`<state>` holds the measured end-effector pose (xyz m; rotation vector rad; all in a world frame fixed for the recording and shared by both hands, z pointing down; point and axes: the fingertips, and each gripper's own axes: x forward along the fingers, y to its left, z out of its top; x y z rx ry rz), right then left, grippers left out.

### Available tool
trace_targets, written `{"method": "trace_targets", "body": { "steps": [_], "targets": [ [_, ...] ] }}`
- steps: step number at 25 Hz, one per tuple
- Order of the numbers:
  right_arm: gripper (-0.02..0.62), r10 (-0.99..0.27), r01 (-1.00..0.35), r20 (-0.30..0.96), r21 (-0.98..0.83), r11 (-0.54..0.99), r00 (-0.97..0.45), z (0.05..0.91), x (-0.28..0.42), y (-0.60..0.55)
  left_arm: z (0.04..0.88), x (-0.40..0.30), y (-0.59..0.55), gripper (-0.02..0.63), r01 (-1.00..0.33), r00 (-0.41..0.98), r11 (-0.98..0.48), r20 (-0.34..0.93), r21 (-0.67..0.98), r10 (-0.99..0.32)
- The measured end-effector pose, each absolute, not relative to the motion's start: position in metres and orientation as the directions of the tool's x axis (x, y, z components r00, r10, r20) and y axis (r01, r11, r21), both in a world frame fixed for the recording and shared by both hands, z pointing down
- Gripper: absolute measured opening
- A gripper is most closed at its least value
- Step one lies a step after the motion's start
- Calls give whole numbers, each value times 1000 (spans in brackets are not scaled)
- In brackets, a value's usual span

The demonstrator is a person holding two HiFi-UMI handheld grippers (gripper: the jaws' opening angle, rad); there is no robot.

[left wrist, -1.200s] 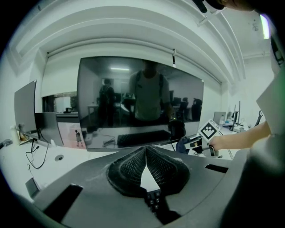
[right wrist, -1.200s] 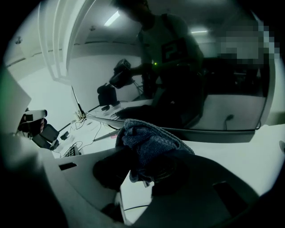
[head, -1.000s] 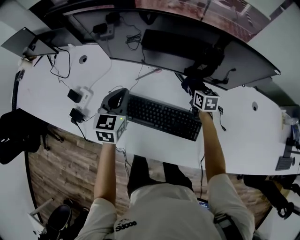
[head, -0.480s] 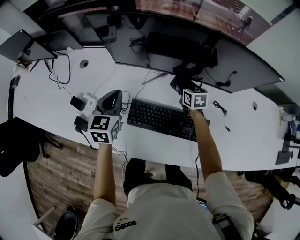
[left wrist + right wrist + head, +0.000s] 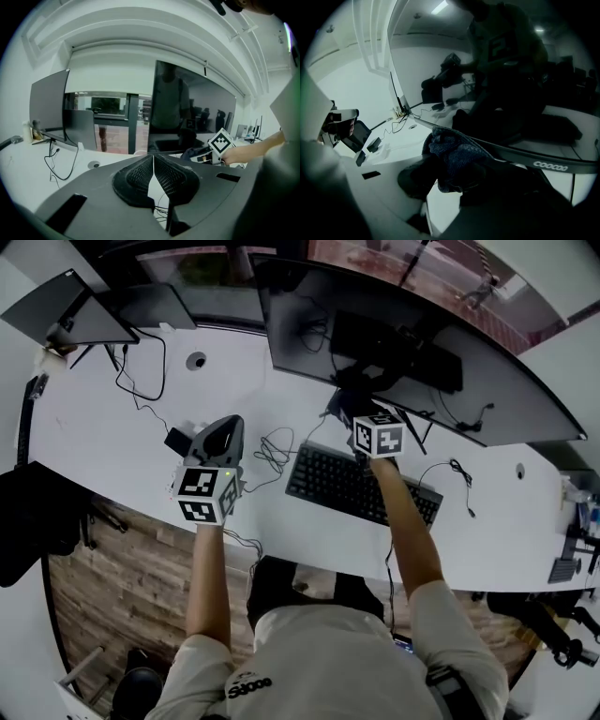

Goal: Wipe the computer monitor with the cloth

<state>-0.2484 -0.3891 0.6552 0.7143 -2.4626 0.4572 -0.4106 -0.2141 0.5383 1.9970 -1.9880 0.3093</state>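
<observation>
Now, head view: right gripper sits just below the lower edge of the monitor, which stretches wide to the tool's left and right across the desk. Its long axis runs crosswise to the jaws. Left gripper hangs well apart to the left over the desk, beside a loose cable, so the right hand is clearly the nearer. Keyboard lies under the right forearm. What the right jaws hold does not read here, dark on dark.

Left gripper view: jaws brought together, ribbed pads meeting along one seam, nothing between them. Monitor stands ahead and to the right of this tool, with the right gripper showing at its foot.

Right gripper view: jaws clamped on a bunched dark blue cloth, the wad sticking up past the tips. Monitor fills the field ahead and above, its bottom bezel running just behind the wad. Contact or a small gap: cannot tell. Judgement: the next move is a push forward and up onto the glass, then strokes along the long axis
</observation>
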Motion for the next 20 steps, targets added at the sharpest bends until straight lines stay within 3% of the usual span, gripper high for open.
{"method": "trace_targets", "body": {
  "steps": [20],
  "targets": [
    [104, -355, -592, 611, -241, 769, -708, 660, -416, -355, 527, -528, -192, 18, -997, 51, -30, 351, 64, -935]
  ]
}}
